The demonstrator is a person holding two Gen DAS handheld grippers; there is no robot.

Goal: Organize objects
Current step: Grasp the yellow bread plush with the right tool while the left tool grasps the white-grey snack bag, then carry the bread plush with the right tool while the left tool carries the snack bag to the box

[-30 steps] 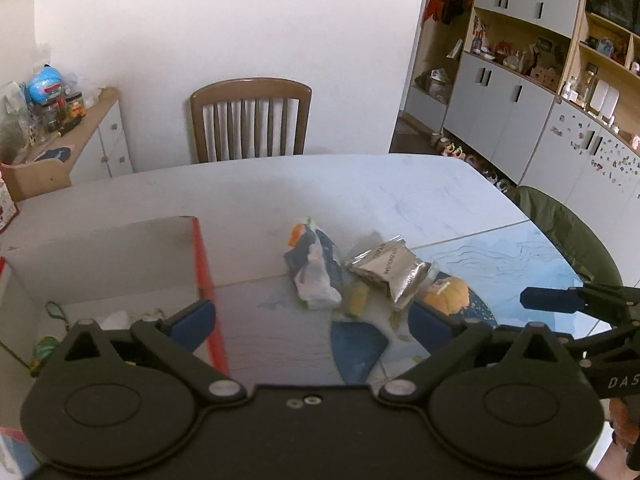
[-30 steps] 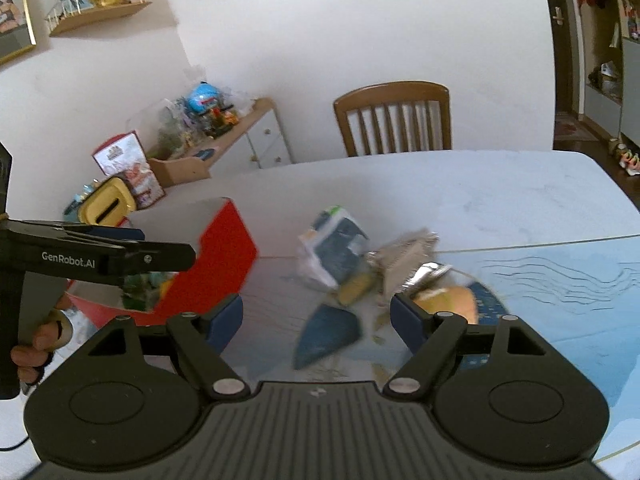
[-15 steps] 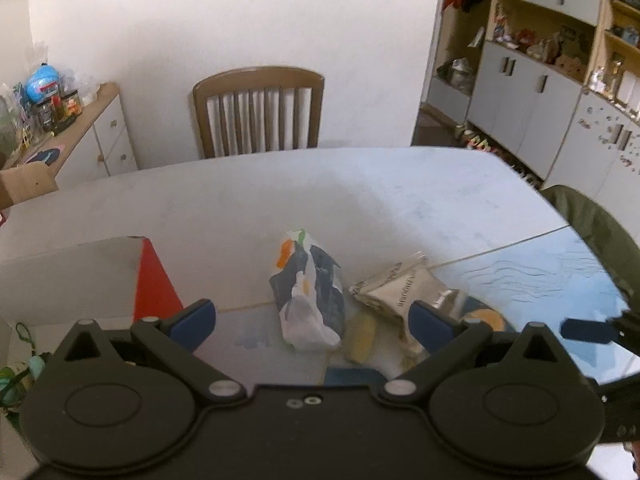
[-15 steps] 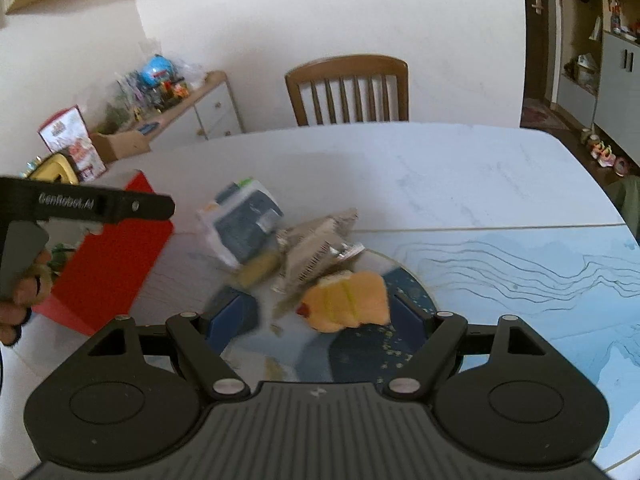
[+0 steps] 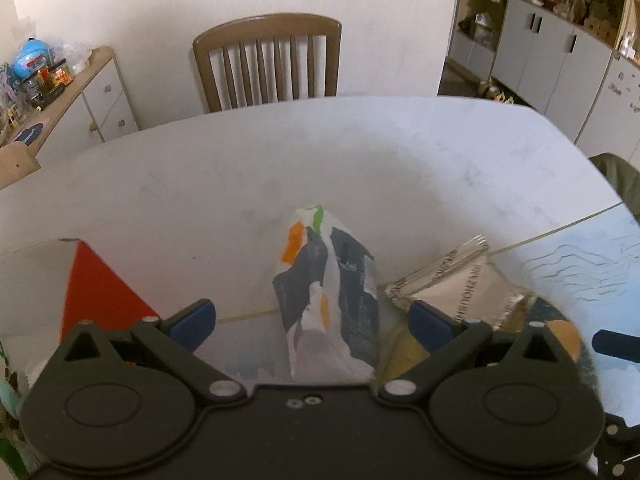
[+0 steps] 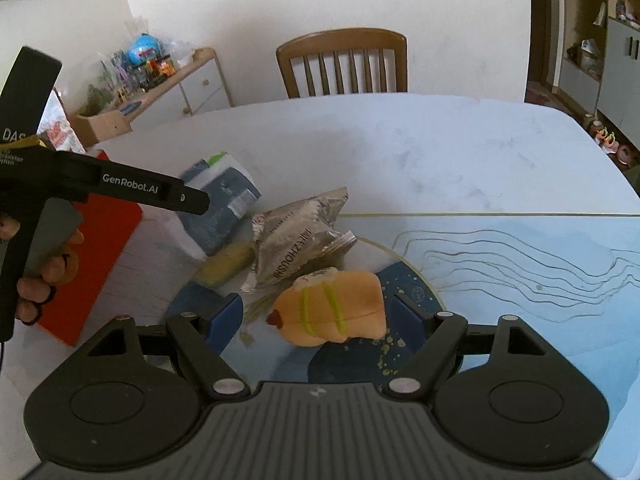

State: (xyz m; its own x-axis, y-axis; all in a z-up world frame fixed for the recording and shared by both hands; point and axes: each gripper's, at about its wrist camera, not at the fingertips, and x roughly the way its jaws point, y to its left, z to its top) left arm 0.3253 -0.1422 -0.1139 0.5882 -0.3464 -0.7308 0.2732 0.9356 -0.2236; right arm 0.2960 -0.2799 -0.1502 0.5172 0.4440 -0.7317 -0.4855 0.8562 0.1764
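In the left wrist view a blue-and-white snack bag lies on the white table, right between the pads of my open left gripper. A silver foil packet lies just right of it. In the right wrist view an orange hot-dog plush toy sits on a dark blue round mat, between the spread fingers of my open right gripper, not clamped. The silver foil packet, a yellow item and the snack bag lie beyond it. The left gripper's finger hangs over the bag.
A red-sided open box stands at the table's left; it shows again as the red box below a hand. A wooden chair stands at the far edge. A light blue patterned mat covers the right.
The left gripper has moved right, from over the red box to the snack bag. The right gripper has shifted right and closer, so the plush toy now sits between its fingers.
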